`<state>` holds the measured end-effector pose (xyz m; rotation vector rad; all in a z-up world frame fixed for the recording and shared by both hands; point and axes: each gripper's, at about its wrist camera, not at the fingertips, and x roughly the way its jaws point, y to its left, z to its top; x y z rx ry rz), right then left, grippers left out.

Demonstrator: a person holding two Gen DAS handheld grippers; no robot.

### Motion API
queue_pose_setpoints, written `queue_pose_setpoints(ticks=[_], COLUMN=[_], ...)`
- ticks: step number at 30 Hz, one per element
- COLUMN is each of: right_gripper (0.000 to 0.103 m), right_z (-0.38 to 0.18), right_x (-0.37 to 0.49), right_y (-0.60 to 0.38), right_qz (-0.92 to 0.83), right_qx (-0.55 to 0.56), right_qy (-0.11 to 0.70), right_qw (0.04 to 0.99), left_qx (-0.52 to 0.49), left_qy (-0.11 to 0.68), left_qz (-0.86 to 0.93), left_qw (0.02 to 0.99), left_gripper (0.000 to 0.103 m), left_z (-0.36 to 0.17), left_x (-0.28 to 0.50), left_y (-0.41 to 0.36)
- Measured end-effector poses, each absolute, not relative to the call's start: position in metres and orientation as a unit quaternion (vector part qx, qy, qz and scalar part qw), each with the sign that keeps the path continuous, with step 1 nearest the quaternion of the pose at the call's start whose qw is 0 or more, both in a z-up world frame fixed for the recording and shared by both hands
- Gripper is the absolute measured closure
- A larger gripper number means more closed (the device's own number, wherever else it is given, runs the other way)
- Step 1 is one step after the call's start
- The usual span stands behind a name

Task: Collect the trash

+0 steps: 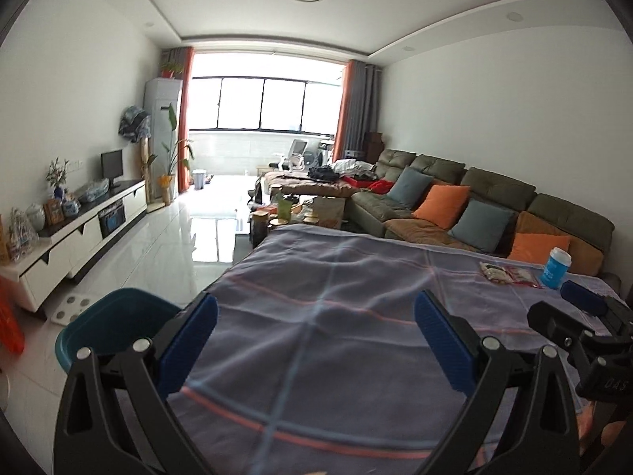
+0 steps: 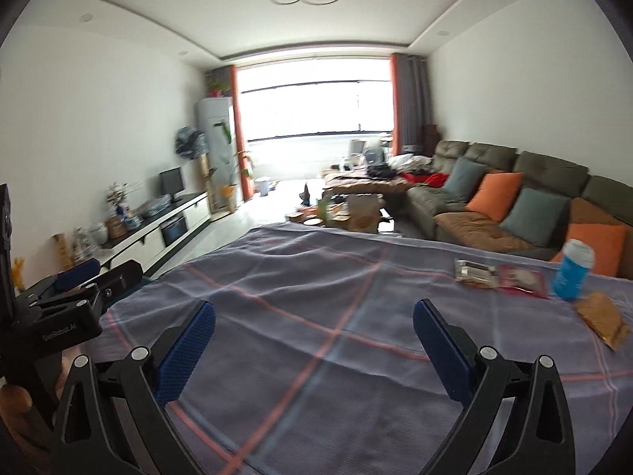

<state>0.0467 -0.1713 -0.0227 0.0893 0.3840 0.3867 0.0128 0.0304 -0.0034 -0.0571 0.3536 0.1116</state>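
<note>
Left wrist view: plaid tablecloth [image 1: 336,316] fronting sofa [image 1: 494,194], seemingly living-room.

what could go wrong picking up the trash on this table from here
1. The blue cup stands upright right beside the red wrapper; a reach for the wrapper might knock it over.
2. The teal bin sits off the table's left edge, far from the wrappers on the right, so a piece may drop on the way.
3. The tablecloth could bunch under the open right gripper.

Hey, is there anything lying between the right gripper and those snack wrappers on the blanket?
Nothing visible. Only bare blanket lies between the open right gripper and the wrappers; the blue cup stands beyond them.
</note>
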Motion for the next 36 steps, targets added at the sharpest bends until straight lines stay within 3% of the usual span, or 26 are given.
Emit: queue_pose_setpoints(ticks=[14, 36], right_gripper=[0.004, 0.004], right_z=[-0.026, -0.019], right_x=[0.026, 0.014], right_y=[-0.221, -0.231], right_qz=[0.107, 0.075], right_qx=[0.056, 0.064], right_qy=[0.158, 0.125], right_qw=[0.980, 0.987], left_qx=[0.006, 0.017], left_qy=[0.130, 0.107], left_qz=[0.033, 0.030], left_qw=[0.991, 0.994], left_gripper=[0.003, 0.003], left_z=[-0.003, -0.007], left_x=[0.007, 0.006], left_y=[-0.028, -0.040])
